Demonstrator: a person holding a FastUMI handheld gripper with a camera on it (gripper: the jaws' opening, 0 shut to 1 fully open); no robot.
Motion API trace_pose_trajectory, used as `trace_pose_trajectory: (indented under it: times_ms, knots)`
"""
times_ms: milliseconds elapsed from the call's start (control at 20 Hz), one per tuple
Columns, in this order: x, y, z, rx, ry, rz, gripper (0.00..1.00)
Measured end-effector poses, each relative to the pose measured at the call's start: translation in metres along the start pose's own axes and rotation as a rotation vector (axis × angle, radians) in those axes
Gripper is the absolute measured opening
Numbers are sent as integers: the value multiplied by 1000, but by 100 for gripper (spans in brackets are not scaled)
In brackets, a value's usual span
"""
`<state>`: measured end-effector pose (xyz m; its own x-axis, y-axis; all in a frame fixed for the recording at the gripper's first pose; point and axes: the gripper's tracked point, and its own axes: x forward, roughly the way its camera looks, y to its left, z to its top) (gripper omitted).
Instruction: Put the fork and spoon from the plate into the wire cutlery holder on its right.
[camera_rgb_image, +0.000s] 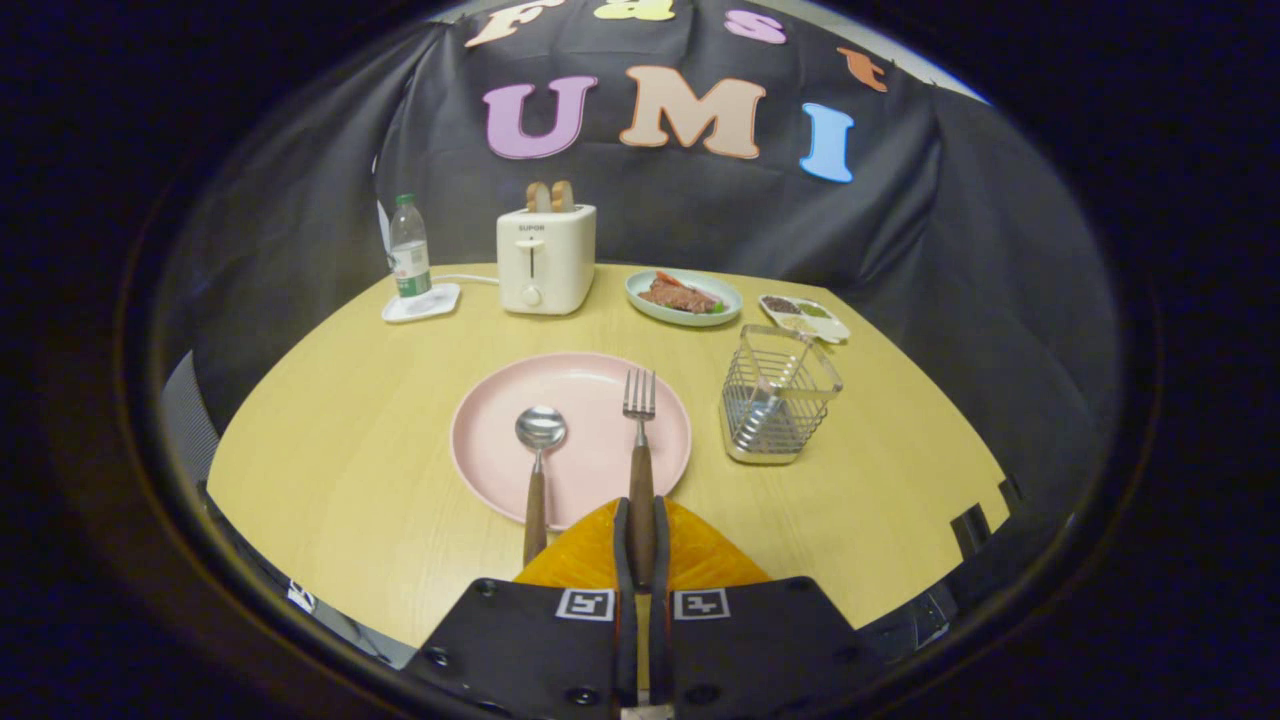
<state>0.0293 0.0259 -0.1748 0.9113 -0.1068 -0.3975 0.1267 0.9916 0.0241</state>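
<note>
Yellow wood desk (350, 440) carries a pink plate (590, 465) with the spoon (538, 455) on its left half and the fork (640, 470) on its right, both handles pointing back toward the claw (641, 525). Claw fingers are drawn together, clamped on the fork handle, whose long axis runs straight ahead along them, tines on the plate. Holder (778, 392) stands upright just right of the plate, ahead and right of the claw, so the carry likely goes up and right.

A: From my feed, fork (640, 450): wooden handle, tines pointing away, on pink plate (490, 440). Spoon (538, 460)?

B: Parallel, left of it, bowl up. Wire cutlery holder (778, 395) stands upright, right of plate.
</note>
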Motion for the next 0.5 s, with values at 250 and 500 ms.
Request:
trace_pose_trajectory:
  times_ms: [250, 500]
  knots:
    - [-16, -23, 36, 83, 5, -71, 8]
    - [-29, -54, 61, 143, 84, -170, 7]
